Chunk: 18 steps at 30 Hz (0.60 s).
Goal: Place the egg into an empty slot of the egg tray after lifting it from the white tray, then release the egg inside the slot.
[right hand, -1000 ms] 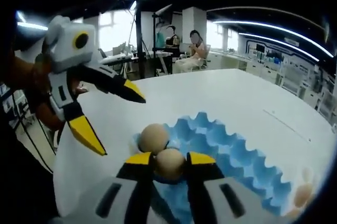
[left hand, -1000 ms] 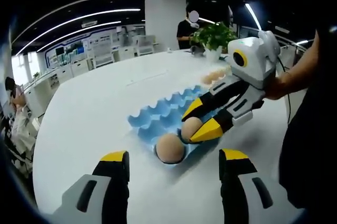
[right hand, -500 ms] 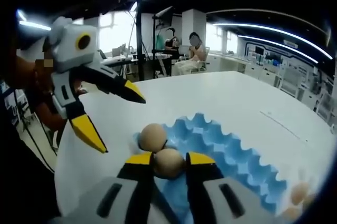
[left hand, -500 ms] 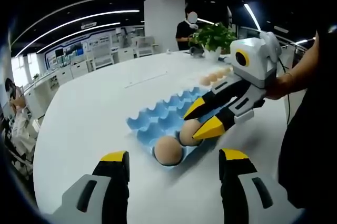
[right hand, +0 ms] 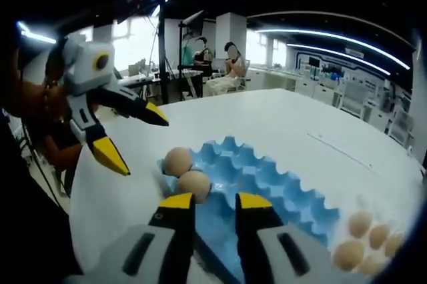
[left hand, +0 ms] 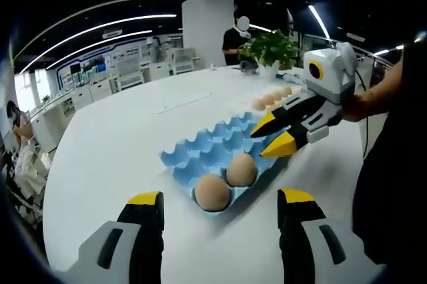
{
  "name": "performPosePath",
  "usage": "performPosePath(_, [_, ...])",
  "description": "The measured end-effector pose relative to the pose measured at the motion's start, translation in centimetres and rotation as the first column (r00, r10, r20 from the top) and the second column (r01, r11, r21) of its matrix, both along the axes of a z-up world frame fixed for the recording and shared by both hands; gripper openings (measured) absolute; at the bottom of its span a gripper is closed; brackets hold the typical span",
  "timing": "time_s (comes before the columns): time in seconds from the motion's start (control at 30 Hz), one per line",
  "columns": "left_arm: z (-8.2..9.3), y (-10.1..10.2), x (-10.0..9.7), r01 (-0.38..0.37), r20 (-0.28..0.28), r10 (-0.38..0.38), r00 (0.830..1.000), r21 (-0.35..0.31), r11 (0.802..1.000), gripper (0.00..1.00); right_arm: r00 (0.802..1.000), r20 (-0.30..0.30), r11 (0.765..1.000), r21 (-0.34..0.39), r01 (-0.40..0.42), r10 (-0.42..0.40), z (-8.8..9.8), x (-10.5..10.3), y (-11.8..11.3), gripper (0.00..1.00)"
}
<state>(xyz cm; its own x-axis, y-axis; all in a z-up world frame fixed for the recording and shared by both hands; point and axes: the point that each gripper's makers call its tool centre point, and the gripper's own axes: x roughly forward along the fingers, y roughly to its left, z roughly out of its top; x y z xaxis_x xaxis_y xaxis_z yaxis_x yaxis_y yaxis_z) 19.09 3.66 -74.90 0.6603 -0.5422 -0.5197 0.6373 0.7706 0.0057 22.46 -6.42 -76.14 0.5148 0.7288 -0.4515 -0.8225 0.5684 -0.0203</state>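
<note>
- Two eggs sit in neighbouring end slots of the blue egg tray [left hand: 213, 147]; the placed egg [left hand: 241, 170] lies free, so this placement looks done.
- The right gripper [left hand: 279, 136] hangs above the tray, jaws apart, gripping nothing.
- The left gripper [left hand: 217, 207] hovers near, jaws spread wide and empty.
- More eggs [right hand: 363, 243] wait beyond the tray's far end, so further transfers may remain.
- White round table [left hand: 113, 144]; open-plan office, potted plant [left hand: 270, 47], strip lights.

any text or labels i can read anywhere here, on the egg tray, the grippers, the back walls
None can be read.
Blue egg tray: no print visible.
Right gripper and left gripper: no lettering visible on their white housings.
Wall panels behind the table: coloured displays, too small and blurred to read.
</note>
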Motion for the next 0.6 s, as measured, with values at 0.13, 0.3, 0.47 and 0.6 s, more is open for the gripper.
performPosePath(0.13, [0.0, -0.1, 0.0, 0.003, 0.002, -0.003, 1.0, 0.0, 1.0, 0.7, 0.998, -0.008, 0.998, -0.007, 0.06, -0.06, -0.2, 0.2, -2.1, 0.23])
performPosePath(0.3, [0.0, -0.2, 0.0, 0.008, 0.001, -0.008, 1.0, 0.002, 1.0, 0.7, 0.994, -0.003, 0.994, -0.025, 0.111, -0.111, -0.4, 0.0, -4.6, 0.23])
performPosePath(0.47, [-0.1, -0.1, -0.1, 0.007, 0.0, -0.007, 1.0, 0.003, 1.0, 0.7, 0.974, -0.002, 0.973, -0.041, 0.226, -0.226, -0.6, 0.5, -8.5, 0.23])
performPosePath(0.6, [-0.1, -0.3, -0.2, 0.014, 0.0, -0.014, 1.0, 0.004, 1.0, 0.7, 0.952, 0.012, 0.95, -0.058, 0.306, -0.306, -0.5, 0.8, -11.8, 0.23])
